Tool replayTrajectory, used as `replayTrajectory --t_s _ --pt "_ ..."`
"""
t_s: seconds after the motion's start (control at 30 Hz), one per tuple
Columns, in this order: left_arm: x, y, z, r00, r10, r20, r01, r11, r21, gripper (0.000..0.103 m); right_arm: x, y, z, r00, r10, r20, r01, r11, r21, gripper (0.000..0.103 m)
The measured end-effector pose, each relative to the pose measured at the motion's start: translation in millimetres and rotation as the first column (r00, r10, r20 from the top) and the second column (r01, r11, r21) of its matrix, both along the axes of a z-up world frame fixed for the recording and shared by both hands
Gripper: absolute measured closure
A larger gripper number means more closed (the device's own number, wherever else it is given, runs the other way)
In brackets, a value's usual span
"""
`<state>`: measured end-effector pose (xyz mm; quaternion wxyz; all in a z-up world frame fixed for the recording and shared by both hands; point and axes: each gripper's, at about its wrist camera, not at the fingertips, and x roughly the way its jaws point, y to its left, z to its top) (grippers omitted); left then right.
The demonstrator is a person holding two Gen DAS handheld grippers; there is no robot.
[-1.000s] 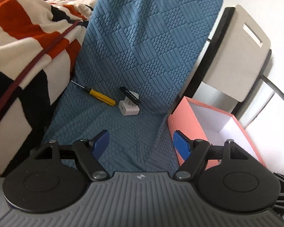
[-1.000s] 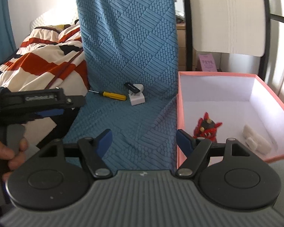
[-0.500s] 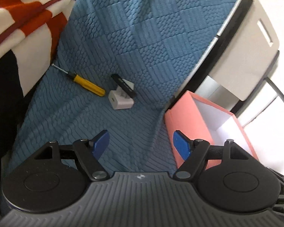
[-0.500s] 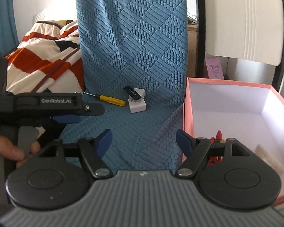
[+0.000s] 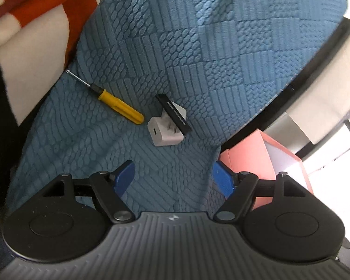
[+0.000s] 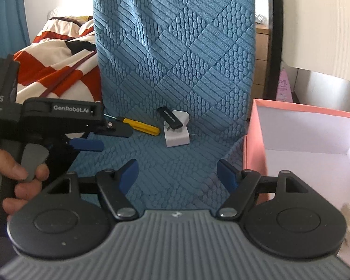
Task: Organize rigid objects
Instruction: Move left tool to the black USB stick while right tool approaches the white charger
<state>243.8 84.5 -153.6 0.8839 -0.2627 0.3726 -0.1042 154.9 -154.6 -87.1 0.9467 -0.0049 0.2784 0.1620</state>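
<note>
On the blue quilted chair seat [image 5: 165,158] lie a yellow-handled screwdriver [image 5: 120,107], a white charger plug [image 5: 164,134] and a black stick-shaped device [image 5: 173,116] resting across the plug. My left gripper [image 5: 173,178] hovers open just short of the plug, nothing between its blue pads. In the right wrist view the same screwdriver [image 6: 141,126], plug [image 6: 176,137] and black device [image 6: 169,117] sit ahead. My right gripper [image 6: 177,175] is open and empty. The left gripper [image 6: 87,144] shows at the left, held by a hand [image 6: 16,175].
A pink box [image 6: 298,140] with a white inside stands to the right of the seat, its corner [image 5: 252,154] near my left gripper. A striped red, white and black blanket [image 6: 58,65] lies left of the chair. The chair back [image 6: 175,35] rises behind the objects.
Both grippers have moved forward and down toward the objects on the seat, which now look larger. The left gripper has come further into the right wrist view. Both stay open.
</note>
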Motion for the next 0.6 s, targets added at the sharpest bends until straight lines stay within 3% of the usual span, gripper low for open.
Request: replayTrajectory --t_s 0.2,0.43,0.6 --pt "37 -2 -7 0.999 -0.027 -0.039 0.025 0.997 -0.07 0.027 33 2 -5 1.0 0.019 -0.017 -0.019 1.0 0.004 0.027" --pt "75 -2 -18 0.996 -0.059 -0.072 0.048 0.987 -0.154 0.049 72 15 -9 0.997 0.078 0.021 -0.076 0.996 -0.055 0.027" --pt "103 3 -29 0.993 -0.066 -0.1 0.043 0.976 -0.214 0.055 100 26 -19 0.989 0.144 0.027 -0.142 0.988 -0.069 0.027"
